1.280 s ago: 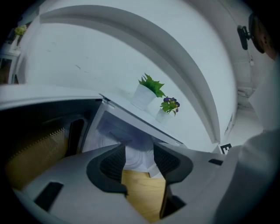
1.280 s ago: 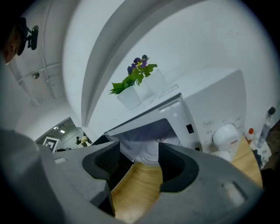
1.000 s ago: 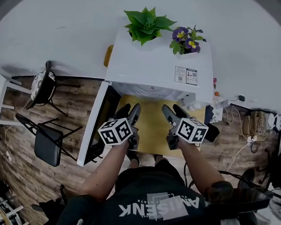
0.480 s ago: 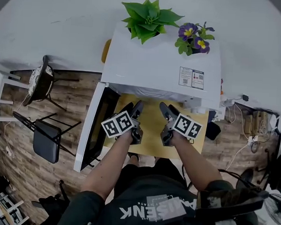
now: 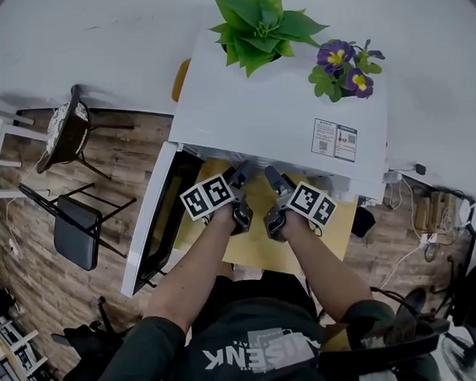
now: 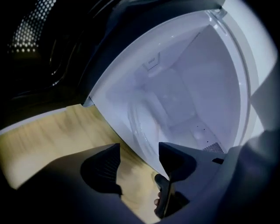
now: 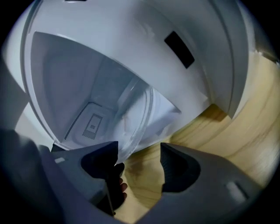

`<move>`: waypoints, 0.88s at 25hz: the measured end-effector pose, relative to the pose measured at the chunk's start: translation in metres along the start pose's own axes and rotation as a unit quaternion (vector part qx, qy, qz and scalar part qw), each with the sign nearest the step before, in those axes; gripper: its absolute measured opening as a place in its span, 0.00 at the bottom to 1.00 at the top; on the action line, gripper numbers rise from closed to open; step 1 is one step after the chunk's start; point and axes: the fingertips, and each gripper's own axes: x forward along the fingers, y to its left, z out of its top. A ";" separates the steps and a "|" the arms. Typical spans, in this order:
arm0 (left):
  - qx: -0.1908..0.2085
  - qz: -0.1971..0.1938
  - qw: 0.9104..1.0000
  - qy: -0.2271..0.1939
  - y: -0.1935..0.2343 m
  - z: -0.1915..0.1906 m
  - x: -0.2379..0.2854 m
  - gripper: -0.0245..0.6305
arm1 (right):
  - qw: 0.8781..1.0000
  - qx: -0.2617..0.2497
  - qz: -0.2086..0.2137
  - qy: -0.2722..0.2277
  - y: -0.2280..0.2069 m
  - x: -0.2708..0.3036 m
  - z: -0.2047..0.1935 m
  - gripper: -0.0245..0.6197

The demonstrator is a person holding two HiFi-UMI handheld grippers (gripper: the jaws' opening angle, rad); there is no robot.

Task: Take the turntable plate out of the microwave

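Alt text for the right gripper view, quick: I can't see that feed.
The right gripper, jaws opening with nothing between them, points into the open microwave, where the glass plate sits inside the white cavity. The wooden table shows beneath.

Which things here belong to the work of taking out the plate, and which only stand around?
For the job: microwave, its open door, turntable plate inside, left gripper, right gripper (jaws of both opening, nothing between them).

Only standing about: green plant, purple flowers, black folding chair.
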 end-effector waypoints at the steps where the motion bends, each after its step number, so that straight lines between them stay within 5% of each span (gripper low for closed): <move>1: -0.005 0.001 1.000 0.000 0.000 0.000 0.003 0.44 | 1.000 0.012 0.001 -0.001 -0.001 0.003 0.001 0.48; 11: -0.041 -0.018 0.999 0.010 0.000 -0.002 0.016 0.43 | 0.997 0.082 -0.003 0.002 -0.006 0.023 0.000 0.48; 13: -0.047 -0.040 0.998 0.014 -0.007 -0.002 0.015 0.27 | 0.997 0.071 0.004 0.006 -0.004 0.023 -0.001 0.46; 15: -0.042 -0.047 0.998 0.019 -0.011 -0.005 0.013 0.22 | 0.998 0.058 0.009 0.010 -0.004 0.021 -0.003 0.45; 22: -0.061 -0.064 0.996 0.032 -0.010 -0.019 -0.002 0.17 | 0.999 0.036 0.012 0.014 -0.005 0.008 -0.017 0.45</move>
